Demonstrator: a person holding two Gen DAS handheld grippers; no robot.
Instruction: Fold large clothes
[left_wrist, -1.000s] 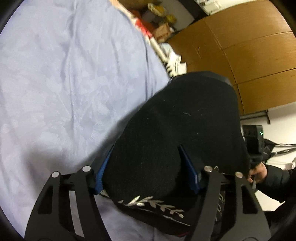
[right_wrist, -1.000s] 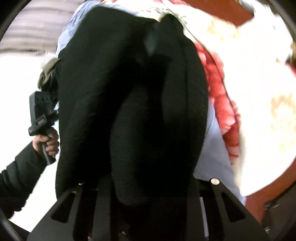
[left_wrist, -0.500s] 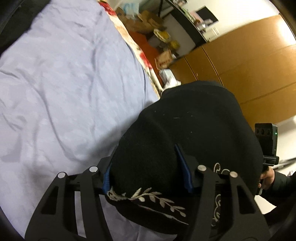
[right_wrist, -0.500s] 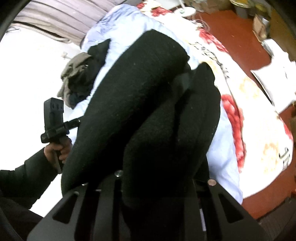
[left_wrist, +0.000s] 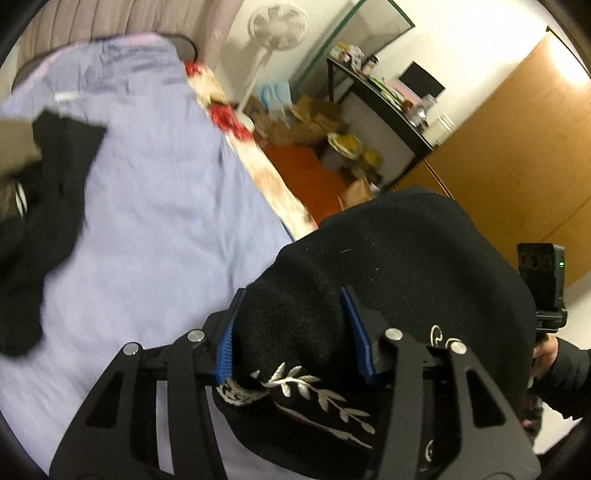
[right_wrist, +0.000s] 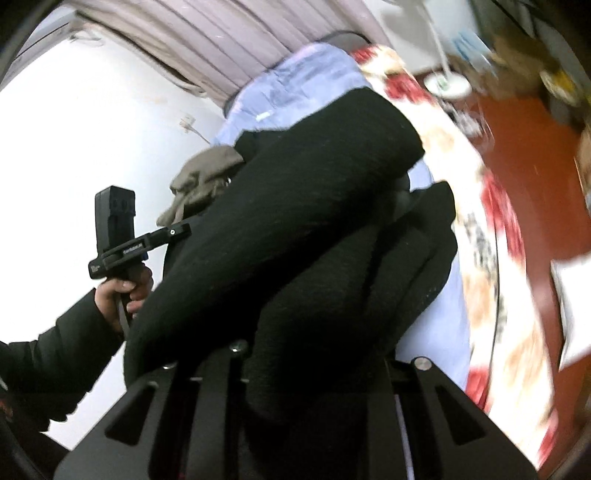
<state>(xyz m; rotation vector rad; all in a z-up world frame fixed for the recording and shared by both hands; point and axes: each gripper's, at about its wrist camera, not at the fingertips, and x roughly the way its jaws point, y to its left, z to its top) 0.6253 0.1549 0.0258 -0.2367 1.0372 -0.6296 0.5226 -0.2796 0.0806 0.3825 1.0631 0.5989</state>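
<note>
I see the black garment (left_wrist: 399, 266), silver leaf embroidery but no readable writing, bunched and lifted above the lilac sheet (left_wrist: 147, 221), pinched by my left gripper (left_wrist: 295, 332) and right gripper (right_wrist: 314, 354).

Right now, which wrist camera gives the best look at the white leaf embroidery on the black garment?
The left wrist view. The leaf embroidery lies sharp on the black garment just below the left gripper. The right wrist view shows only plain black cloth bunched in the right gripper; no embroidery.
</note>
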